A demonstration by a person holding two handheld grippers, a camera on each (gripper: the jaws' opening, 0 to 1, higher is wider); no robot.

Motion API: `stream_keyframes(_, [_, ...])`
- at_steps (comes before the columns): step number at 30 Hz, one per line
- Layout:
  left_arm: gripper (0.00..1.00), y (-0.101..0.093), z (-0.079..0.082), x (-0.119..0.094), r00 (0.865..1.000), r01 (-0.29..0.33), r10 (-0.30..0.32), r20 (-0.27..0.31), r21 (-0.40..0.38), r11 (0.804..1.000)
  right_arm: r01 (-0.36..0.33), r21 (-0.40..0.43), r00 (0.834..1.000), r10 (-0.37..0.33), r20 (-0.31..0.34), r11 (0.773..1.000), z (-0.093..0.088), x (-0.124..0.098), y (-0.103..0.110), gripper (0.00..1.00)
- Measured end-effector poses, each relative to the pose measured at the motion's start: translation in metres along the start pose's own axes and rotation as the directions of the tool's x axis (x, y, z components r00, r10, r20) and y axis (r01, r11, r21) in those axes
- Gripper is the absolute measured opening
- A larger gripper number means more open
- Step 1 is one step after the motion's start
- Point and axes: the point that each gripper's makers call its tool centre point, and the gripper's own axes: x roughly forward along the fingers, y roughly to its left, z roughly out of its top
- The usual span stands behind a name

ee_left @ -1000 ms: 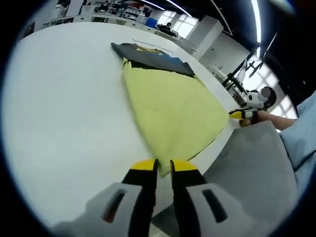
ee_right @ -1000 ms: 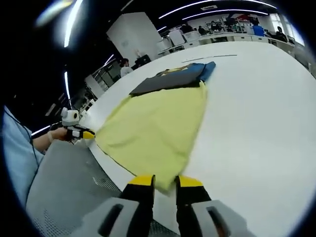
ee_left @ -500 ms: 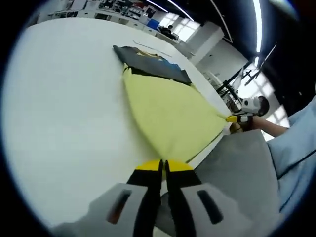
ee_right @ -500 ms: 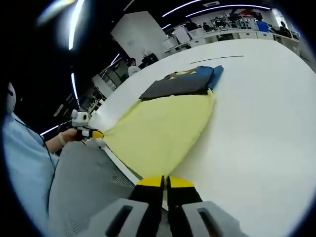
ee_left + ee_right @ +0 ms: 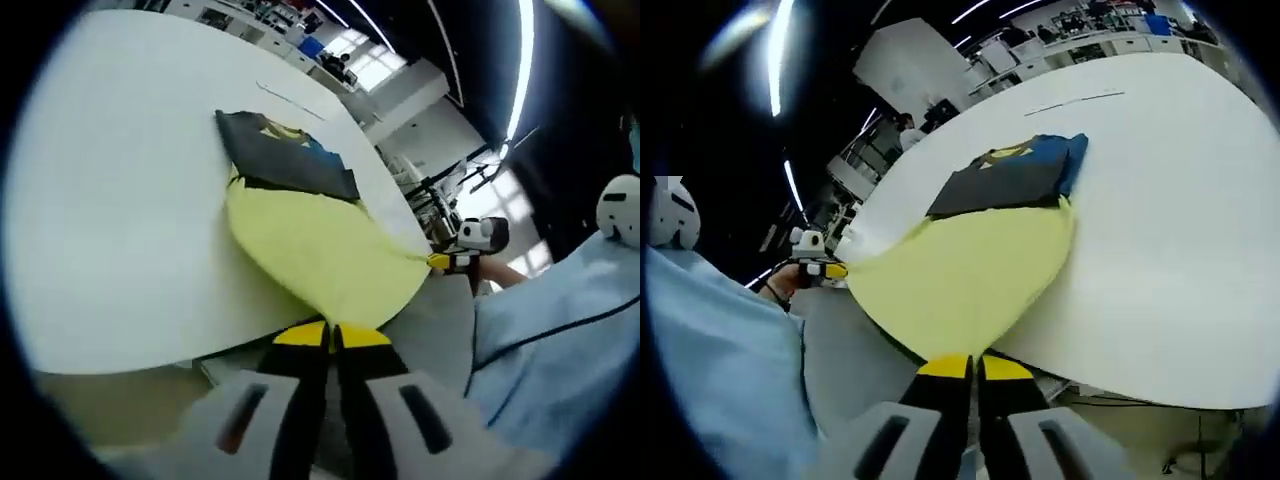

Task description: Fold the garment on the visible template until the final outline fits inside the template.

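Left gripper view: tongs clamp garment hem.

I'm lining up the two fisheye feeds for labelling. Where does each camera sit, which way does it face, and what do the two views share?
Left gripper view: rides the left gripper, jaws shut on the garment's yellow hem, facing across the white table; the right gripper and a blue sleeve show at right.
Right gripper view: rides the right gripper, shut on the same hem, facing across the table; the left gripper and sleeve show at left.
Shared: garment, table, both grippers.
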Motion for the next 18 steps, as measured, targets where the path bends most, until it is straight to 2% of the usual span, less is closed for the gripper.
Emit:
stream_keyframes(3, [0.00, -0.004, -0.003, -0.002, 1.000, 0.011, -0.011, -0.009, -0.007, 1.000, 0.001, 0.013, 1.000, -0.001, -0.010, 1.000, -0.003, -0.004, -0.001, 0.00])
stream_keyframes(7, [0.00, 0.003, -0.002, 0.003, 1.000, 0.009, -0.009, -0.011, -0.025, 1.000, 0.001, 0.045, 1.000, 0.000, -0.021, 0.999, -0.006, -0.004, -0.007, 0.00])
stream_keyframes(10, [0.00, 0.003, 0.005, 0.008, 1.000, 0.014, -0.014, -0.001, -0.027, 1.000, -0.021, 0.060, 1.000, 0.021, 0.007, 0.998, 0.006, -0.003, -0.001, 0.00])
stream_keyframes(14, [0.00, 0.002, 0.025, 0.009, 1.000, 0.014, -0.014, 0.007, 0.038, 0.999, -0.051, 0.059, 0.997, 0.047, 0.068, 0.997, 0.033, -0.006, 0.007, 0.00])
stream_keyframes(15, [0.00, 0.004, 0.034, 0.008, 1.000, 0.011, -0.012, 0.017, 0.045, 0.999, -0.054, 0.065, 0.996, 0.049, 0.079, 0.996, 0.040, -0.006, -0.001, 0.00])
stream_keyframes(18, [0.00, 0.012, 0.065, 0.008, 0.996, 0.016, -0.022, 0.083, 0.073, 0.997, -0.027, 0.042, 0.996, 0.024, 0.088, 0.999, 0.059, -0.004, -0.004, 0.00])
